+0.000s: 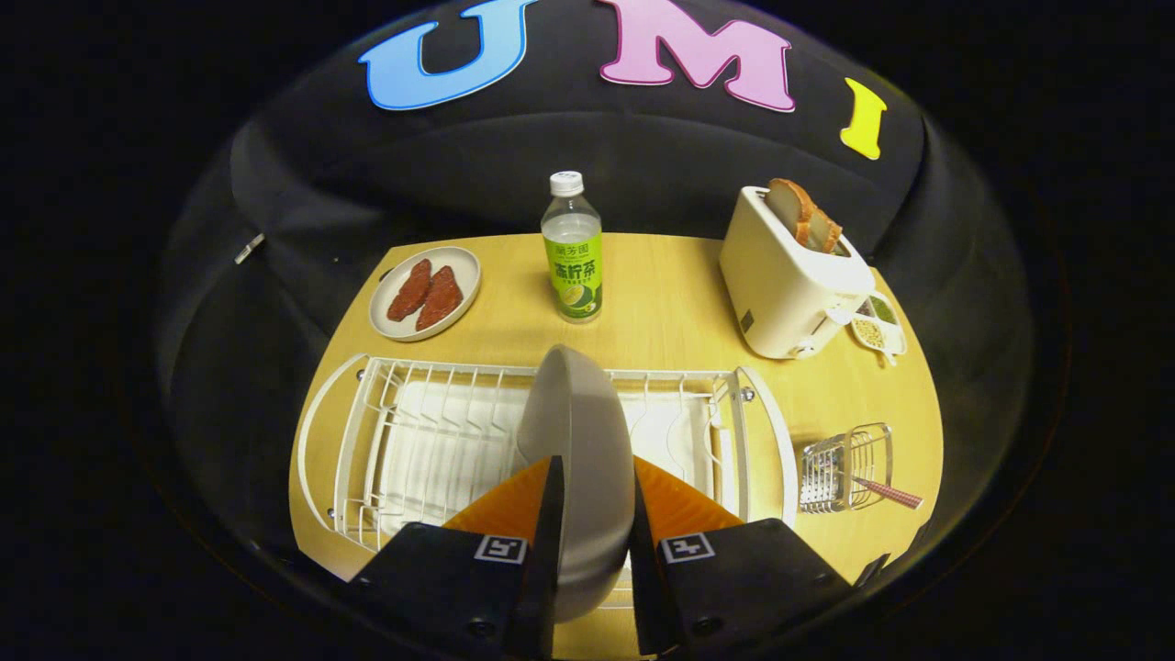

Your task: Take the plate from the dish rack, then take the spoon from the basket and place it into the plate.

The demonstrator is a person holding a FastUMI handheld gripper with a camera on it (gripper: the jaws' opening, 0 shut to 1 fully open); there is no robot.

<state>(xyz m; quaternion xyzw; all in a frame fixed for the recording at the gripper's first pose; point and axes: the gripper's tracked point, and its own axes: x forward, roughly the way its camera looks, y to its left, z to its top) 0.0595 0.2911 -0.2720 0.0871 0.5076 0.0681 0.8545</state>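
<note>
The gripper (587, 514) has its 2 fingers closed on the plate (578, 441), which stands on edge between them over the dish rack (386, 413). Step 1 looks underway; next the plate needs lifting clear and setting on the table (679, 303). To the right, the basket (844, 464) holds the spoon (889, 493).

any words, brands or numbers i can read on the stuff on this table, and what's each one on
Clear plastic bottle with a green label: printed characters, too blurred to read with confidence.
Gripper, fingers shut on the upright grey plate: two square black-and-white marker tags, patterns only, no words.
White toaster, white wire dish rack, metal wire basket: no text visible.
</note>
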